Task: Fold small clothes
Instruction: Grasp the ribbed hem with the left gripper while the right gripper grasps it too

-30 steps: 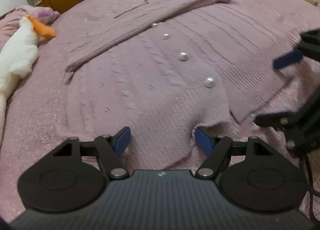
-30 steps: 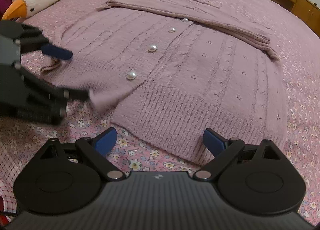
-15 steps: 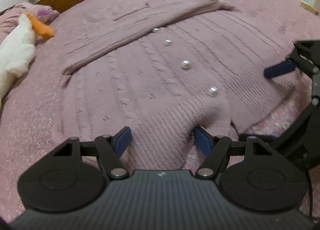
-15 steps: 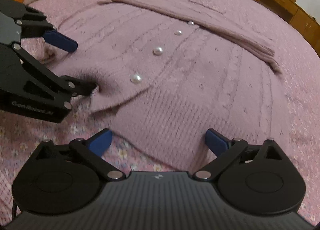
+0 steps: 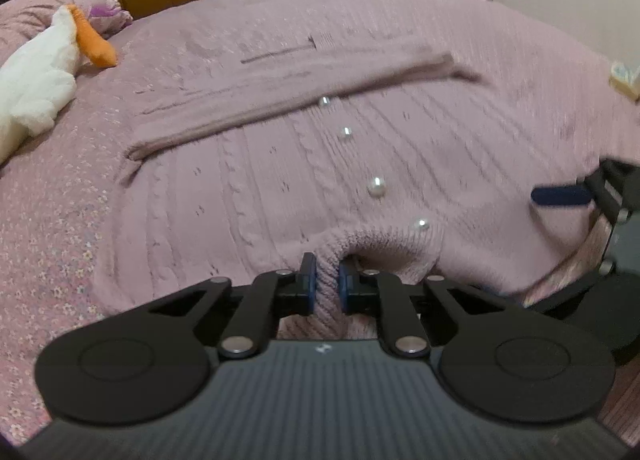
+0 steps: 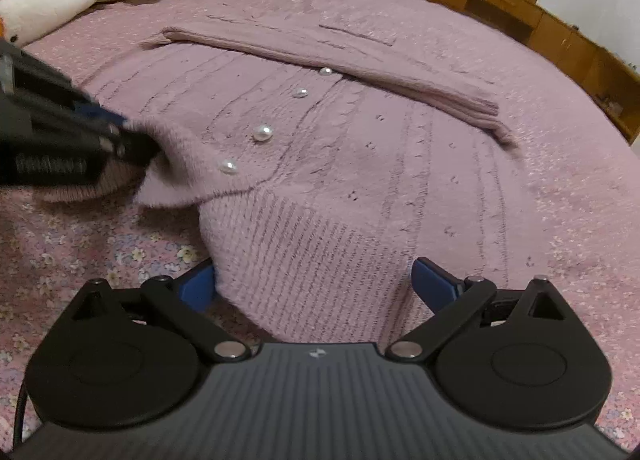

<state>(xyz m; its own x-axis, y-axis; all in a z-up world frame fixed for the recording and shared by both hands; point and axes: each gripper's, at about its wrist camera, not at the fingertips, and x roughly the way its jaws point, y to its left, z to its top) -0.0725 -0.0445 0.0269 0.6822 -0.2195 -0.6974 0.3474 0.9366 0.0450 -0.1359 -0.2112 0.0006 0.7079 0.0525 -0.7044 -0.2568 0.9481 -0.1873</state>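
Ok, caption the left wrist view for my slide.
Left claw pinches the pink cardigan's ribbed hem on the bed.

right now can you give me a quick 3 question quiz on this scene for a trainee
1. True or false: the left claw is shut on the hem of the cardigan.
2. How many pearl buttons show on the cardigan? A) two B) four C) six
3. Fill in: the right claw is ____, with the ribbed hem lying between its pads.

Key
1. True: its jaws have just closed and ribbed knit is bunched between the pads.
2. B.
3. Open.
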